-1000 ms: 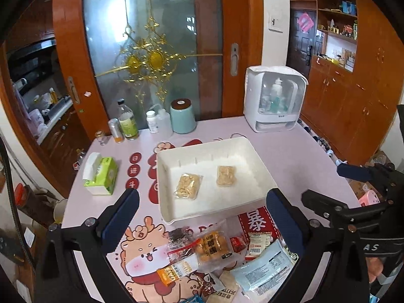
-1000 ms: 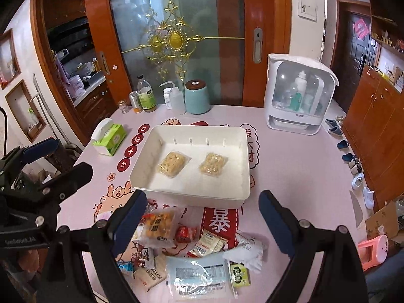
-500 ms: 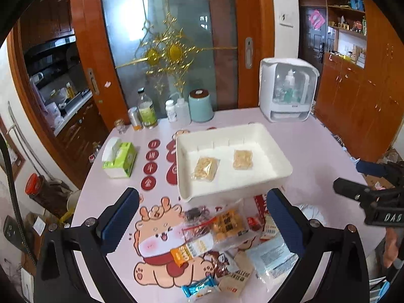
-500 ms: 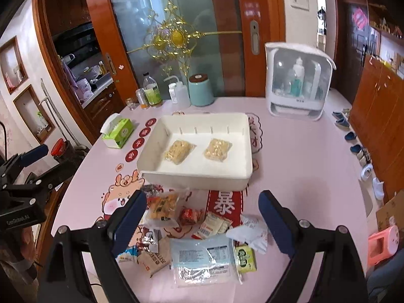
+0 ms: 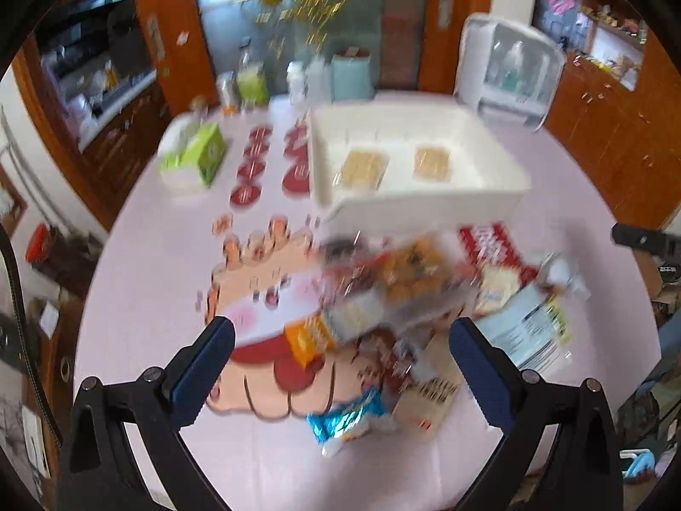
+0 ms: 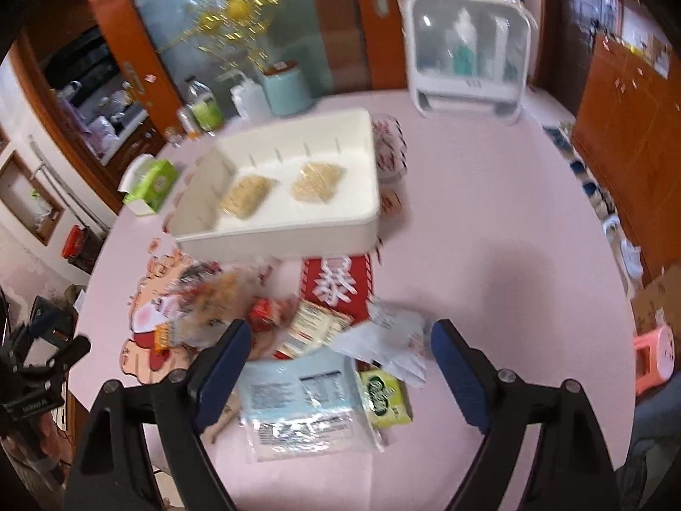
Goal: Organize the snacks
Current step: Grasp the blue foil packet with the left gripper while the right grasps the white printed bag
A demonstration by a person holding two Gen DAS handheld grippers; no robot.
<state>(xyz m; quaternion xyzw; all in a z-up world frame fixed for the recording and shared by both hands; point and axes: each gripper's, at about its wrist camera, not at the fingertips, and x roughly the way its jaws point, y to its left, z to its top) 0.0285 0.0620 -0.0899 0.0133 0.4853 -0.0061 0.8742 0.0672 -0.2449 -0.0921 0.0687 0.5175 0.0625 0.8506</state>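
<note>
A white bin [image 5: 425, 204] [image 6: 298, 238] sits mid-table and holds two clear packs of pale biscuits [image 5: 361, 168] [image 6: 317, 181]. A heap of loose snack packets [image 5: 404, 281] [image 6: 298, 328] lies in front of it, with a large pale blue pack [image 6: 306, 409] and a small green pack [image 6: 385, 396] nearest. My left gripper [image 5: 340, 362] is open and empty above the heap's left part. My right gripper [image 6: 338, 366] is open and empty above the pale blue pack. Both views are motion-blurred.
A green tissue box [image 5: 196, 157] stands at the left of the pink table [image 6: 489, 255]. Bottles and a teal canister [image 6: 285, 89] line the back edge. A white countertop cabinet [image 6: 468, 55] stands at the back right. A pink stool [image 6: 651, 353] is beyond the right edge.
Both grippers have dropped and moved closer to the snack heap, tilting down toward it. The jaws stay open and empty. The bin and packets have not moved.
</note>
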